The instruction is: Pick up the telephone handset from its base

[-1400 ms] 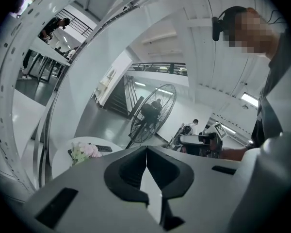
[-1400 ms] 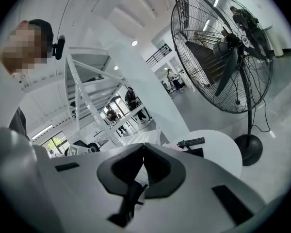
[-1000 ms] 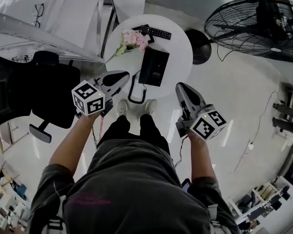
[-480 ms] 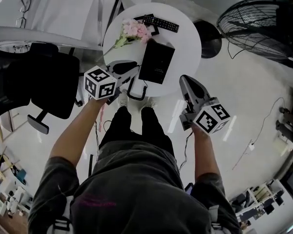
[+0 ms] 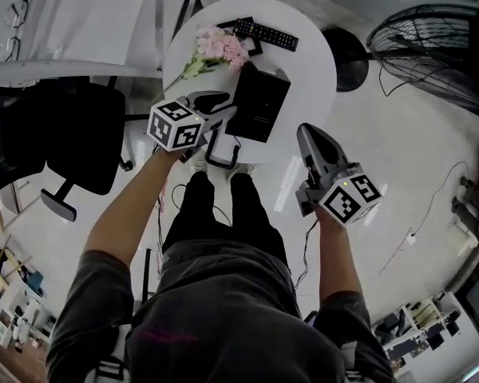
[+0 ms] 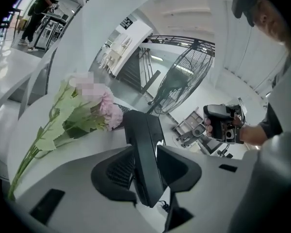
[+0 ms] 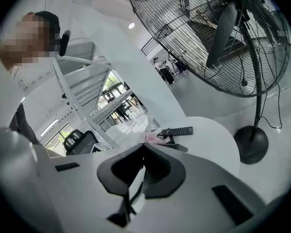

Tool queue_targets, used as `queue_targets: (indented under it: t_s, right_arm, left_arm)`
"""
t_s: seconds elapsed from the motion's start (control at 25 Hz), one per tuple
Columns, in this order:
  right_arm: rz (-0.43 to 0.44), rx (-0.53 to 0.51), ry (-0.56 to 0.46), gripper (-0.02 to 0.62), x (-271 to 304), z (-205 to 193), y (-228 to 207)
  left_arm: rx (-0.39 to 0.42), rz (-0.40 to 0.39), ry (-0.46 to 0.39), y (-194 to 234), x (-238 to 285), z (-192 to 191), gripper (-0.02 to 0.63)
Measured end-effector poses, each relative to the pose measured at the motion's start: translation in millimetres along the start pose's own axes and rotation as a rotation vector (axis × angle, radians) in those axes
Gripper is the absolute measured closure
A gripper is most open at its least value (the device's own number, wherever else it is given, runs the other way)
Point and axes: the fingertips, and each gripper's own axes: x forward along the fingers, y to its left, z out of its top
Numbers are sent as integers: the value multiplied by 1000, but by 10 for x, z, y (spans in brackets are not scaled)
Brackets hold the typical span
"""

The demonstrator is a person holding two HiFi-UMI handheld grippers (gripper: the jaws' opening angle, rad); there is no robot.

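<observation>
Where the floor lies bare to the right of the telephone base (image 5: pixel 259 102), a big black standing fan (image 5: pixel 431 54) is the largest thing in sight, well apart from it. Next in size is the round white bench (image 5: pixel 311 62) that carries the base, with the base lying a little toward its near side. To the left of the base, off the bench, stands a black office chair (image 5: pixel 80 134).

The base is a flat black slab. Against its left edge comes the left gripper (image 5: pixel 222 106), its marker cube toward the person. That gripper's own view shows its jaws closed on the black handset (image 6: pixel 143 135). The handset stands on edge between the two pads, which press its sides. From these views it cannot be told whether the handset rests in the base's cradle or is already clear of it.

The right gripper (image 5: pixel 307 132) hangs to the right of the base and nearer the person, past the bench's rim and over the floor, touching nothing. Its jaws are together at the tips, with nothing between them.

Beyond the base, on its far left, lies a bunch of pink flowers (image 5: pixel 219 46) with green stems pointing left. Just beyond the base's far edge lies a black remote control (image 5: pixel 263 32). A dark cord (image 5: pixel 215 156) loops down from the base's near left corner, over the bench's near rim.
</observation>
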Motion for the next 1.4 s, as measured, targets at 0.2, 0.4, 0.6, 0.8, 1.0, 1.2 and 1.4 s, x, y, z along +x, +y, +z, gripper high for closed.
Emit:
queue_targets:
  t_s: [0.2,0.4,0.6,0.8,1.0,1.2,1.4]
  right_arm:
    - [-3,13,16,580,129,-40,-100]
    - [-2,10,30,580,220,-87,-169]
    - [-12,24,38,580,209,-107,-214]
    - [-26,32,44,580,173,-117,-231]
    - [-25,37,39,580,151,-96,-191]
    - [-23,40,27,580,124,-59,-140]
    - [-31,42,4,580,68,-19,-97]
  left_arm:
    - [-23,-21,25,79,155,-64,456]
    - [-72,-50,25,117,263,-137,456]
    - [-90,-91,5,87,300,-127,473]
    - [-128,-113,-3,70,289,-131,499]
    - [-141,-109,-29,52,250,-118,515]
    - [-131,-100,-37,-3,200,-108,520]
    - [-126,-108,-73,-88,82,-13,526]
